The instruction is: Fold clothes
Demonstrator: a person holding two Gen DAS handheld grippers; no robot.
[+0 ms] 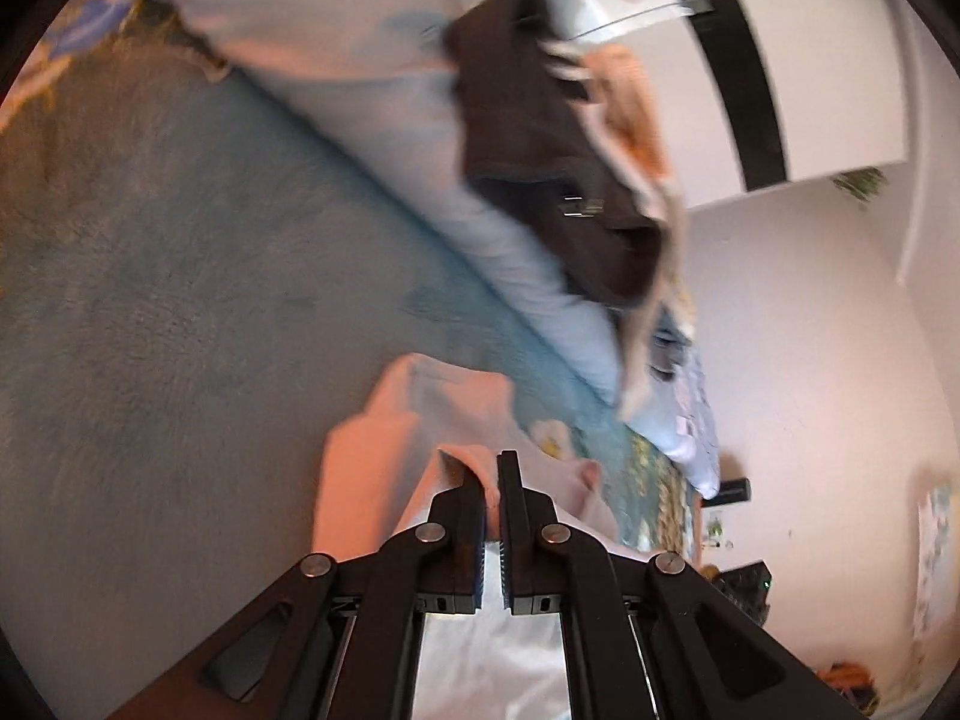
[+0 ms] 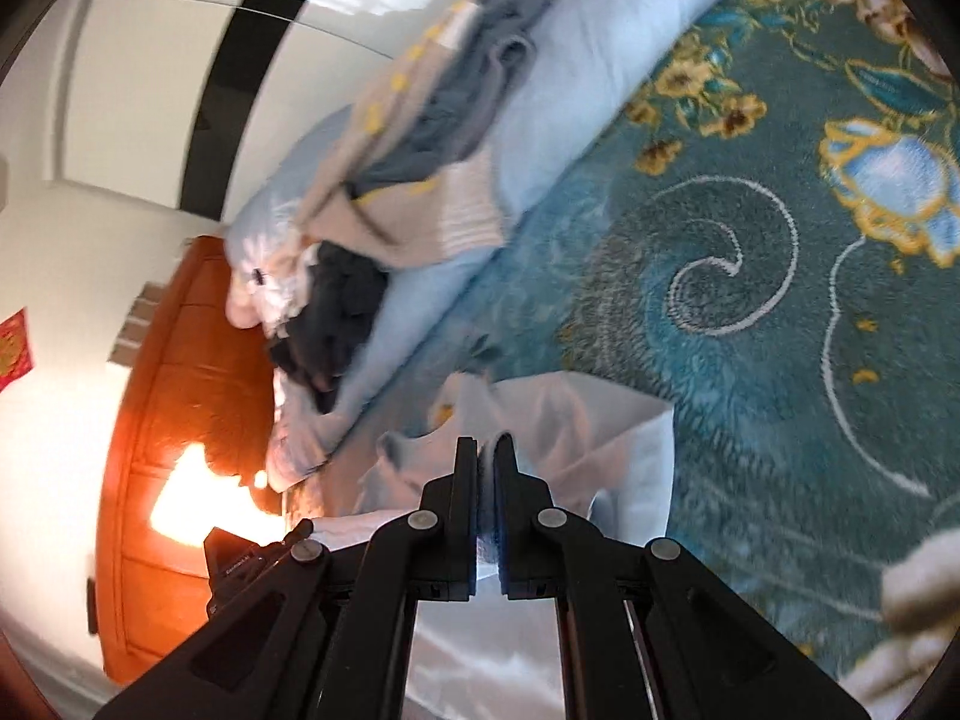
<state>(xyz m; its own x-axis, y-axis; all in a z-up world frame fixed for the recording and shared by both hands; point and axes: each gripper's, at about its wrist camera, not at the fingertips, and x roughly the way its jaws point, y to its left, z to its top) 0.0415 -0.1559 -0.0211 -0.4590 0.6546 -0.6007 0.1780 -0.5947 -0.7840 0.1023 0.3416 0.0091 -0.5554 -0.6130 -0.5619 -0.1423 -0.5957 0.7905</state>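
Note:
My left gripper (image 1: pixel 491 468) is shut on a fold of a pale pink-white garment (image 1: pixel 384 456) and holds it over the teal plush blanket (image 1: pixel 180 300). My right gripper (image 2: pixel 486 450) is shut on another edge of the same pale garment (image 2: pixel 576 420), which drapes down onto the teal floral blanket (image 2: pixel 750 330). The cloth hangs between and below both sets of fingers. Both views are tilted and blurred.
A light blue pillow or duvet (image 1: pixel 384 84) runs along the blanket, with a pile of dark and beige clothes (image 1: pixel 540 138) on it; the pile also shows in the right view (image 2: pixel 420 138). An orange wooden headboard (image 2: pixel 180 420) stands at the left. White walls lie behind.

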